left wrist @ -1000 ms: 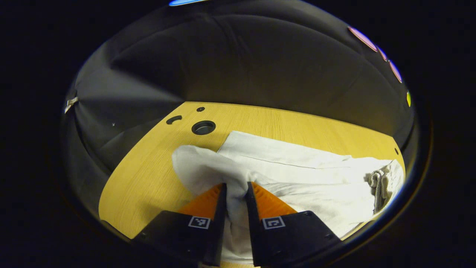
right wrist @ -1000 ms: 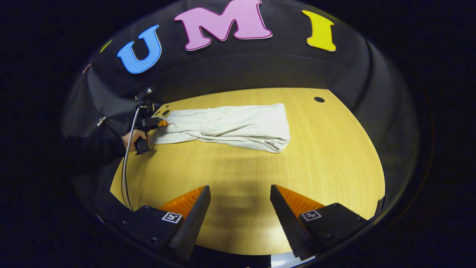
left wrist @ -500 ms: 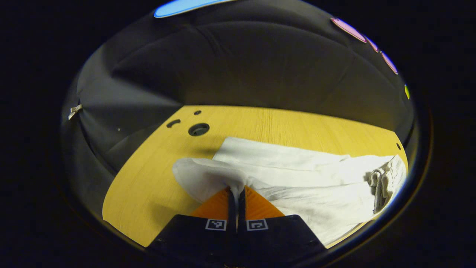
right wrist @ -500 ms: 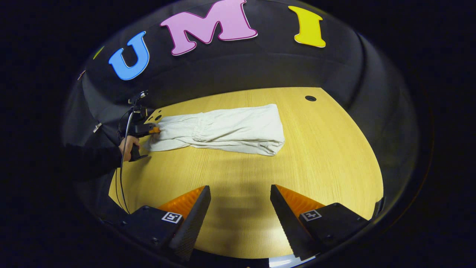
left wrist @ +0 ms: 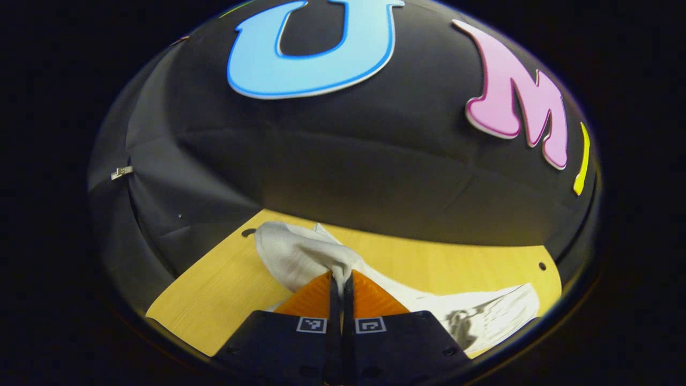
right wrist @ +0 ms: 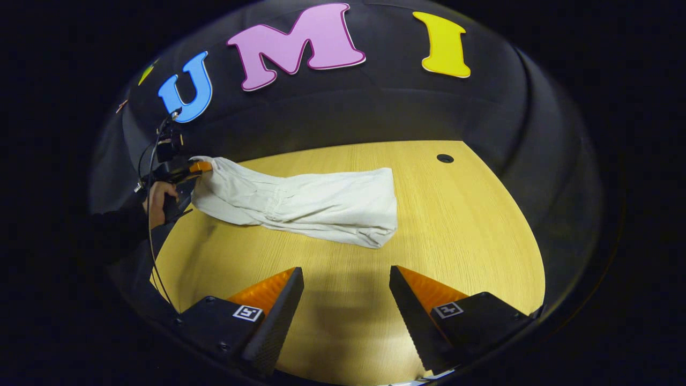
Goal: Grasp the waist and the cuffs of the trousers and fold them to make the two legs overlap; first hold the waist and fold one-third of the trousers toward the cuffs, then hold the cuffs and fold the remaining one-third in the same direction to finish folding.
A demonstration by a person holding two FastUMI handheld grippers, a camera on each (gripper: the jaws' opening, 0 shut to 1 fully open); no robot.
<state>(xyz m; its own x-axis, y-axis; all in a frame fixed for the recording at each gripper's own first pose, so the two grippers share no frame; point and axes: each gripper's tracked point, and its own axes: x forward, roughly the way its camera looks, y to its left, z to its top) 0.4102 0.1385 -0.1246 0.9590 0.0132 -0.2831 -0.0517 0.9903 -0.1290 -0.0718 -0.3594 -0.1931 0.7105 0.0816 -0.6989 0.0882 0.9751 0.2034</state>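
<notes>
Now the left gripper has its two fingers pinched together on a bunched end of the white trousers — the cloth rises in a soft hump just past the fingertips and trails off to the right, where the rest lies flat on the wooden table. From the right gripper view, the left gripper is seen far off at the table's left edge, held by a hand in a dark sleeve, a cable hanging from it. That end of the trousers is lifted off the table and slopes down toward the middle; the other end lies flat with a folded edge near the table's centre, a gathered band visible partway along. The right gripper hovers over bare wood, well apart from the cloth — jaws spread wide with nothing between them. A small round hole sits in the tabletop near the far edge
</notes>
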